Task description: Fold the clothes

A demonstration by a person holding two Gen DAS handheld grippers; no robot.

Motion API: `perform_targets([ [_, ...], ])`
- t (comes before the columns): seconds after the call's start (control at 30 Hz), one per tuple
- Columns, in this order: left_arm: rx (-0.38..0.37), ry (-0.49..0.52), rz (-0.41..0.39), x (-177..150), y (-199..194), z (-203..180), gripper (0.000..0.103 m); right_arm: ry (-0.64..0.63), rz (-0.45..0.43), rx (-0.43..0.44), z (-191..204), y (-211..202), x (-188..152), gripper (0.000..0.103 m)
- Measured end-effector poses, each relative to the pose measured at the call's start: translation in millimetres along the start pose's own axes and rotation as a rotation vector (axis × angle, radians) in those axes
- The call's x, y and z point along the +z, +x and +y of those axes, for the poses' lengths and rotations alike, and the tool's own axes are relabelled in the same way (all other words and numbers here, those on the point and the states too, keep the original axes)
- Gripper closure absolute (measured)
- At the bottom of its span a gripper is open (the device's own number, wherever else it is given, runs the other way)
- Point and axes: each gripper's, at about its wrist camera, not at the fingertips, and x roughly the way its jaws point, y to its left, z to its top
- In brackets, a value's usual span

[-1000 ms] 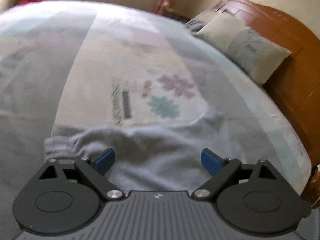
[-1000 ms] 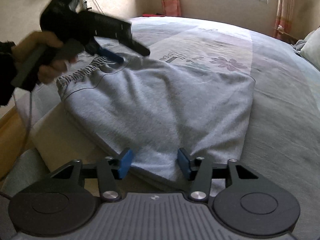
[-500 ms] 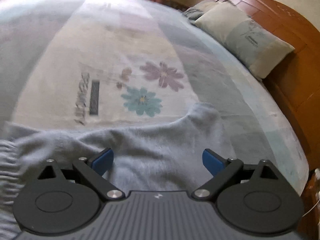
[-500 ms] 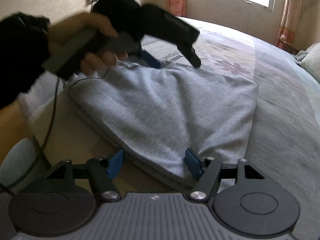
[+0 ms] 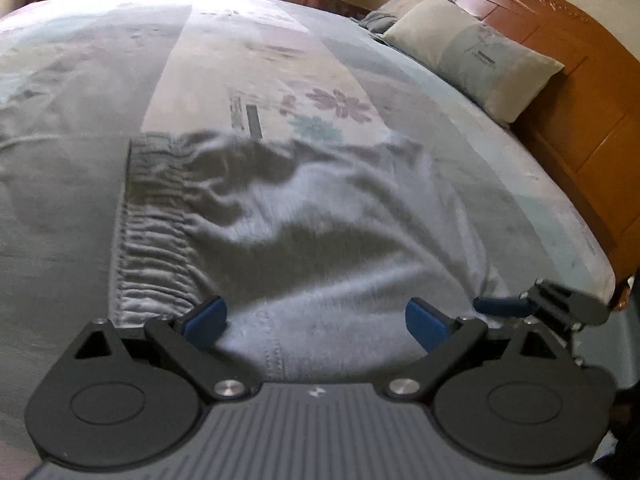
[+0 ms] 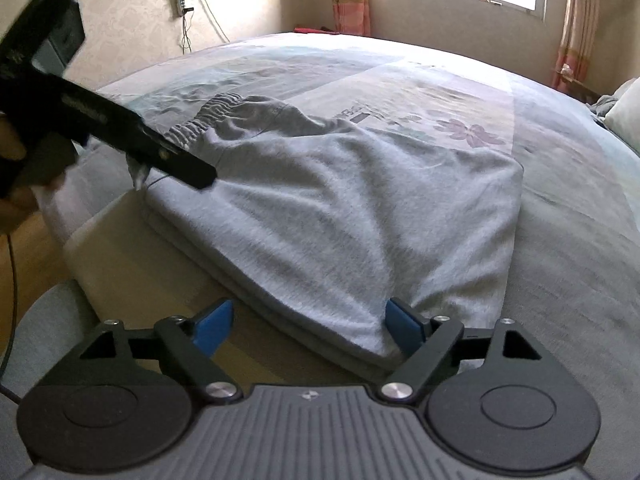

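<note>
We hold the left tool (image 5: 316,320) low over the near edge of the grey shorts (image 5: 304,220), its blue pads spread wide apart with nothing between them. Our right tool (image 6: 308,324) sits at the folded corner of the shorts, also gaping, its right pad touching the cloth edge. Our hand (image 6: 16,168) grips the left tool's handle at the bed's side. A pillow (image 5: 472,56) leans by the wooden headboard (image 5: 580,92). The shorts lie rumpled on the flowered bedspread (image 6: 440,92), elastic waistband (image 5: 152,220) gathered, near the bed's edge.
</note>
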Motion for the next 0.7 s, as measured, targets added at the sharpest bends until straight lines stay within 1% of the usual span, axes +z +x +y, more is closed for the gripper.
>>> perform_targets([
  [0.03,0.004,0.011,-0.021,6,-5,-1,0.007,0.000,0.003,-0.001,0,0,0,0.014],
  [0.1,0.010,0.050,-0.088,18,-10,-1,0.007,0.005,0.007,-0.003,1,1,1,0.014],
  [0.4,0.043,-0.021,-0.066,38,27,45,0.007,0.012,0.018,-0.008,4,-5,1,0.013],
  [0.47,0.034,-0.025,-0.109,46,11,46,0.007,0.024,0.018,-0.001,3,-7,2,0.013],
  [0.57,0.042,-0.033,-0.171,54,-10,54,0.007,0.076,0.010,0.026,-3,-10,6,0.013],
  [0.6,0.029,-0.045,-0.175,55,-12,58,0.008,0.096,0.004,0.037,-6,-12,7,0.014],
  [0.63,0.014,-0.057,-0.177,55,-14,61,0.008,0.112,-0.002,0.048,-8,-14,8,0.019],
  [0.7,-0.030,-0.072,-0.169,53,-11,65,0.008,0.141,-0.018,0.076,-11,-18,12,0.021],
])
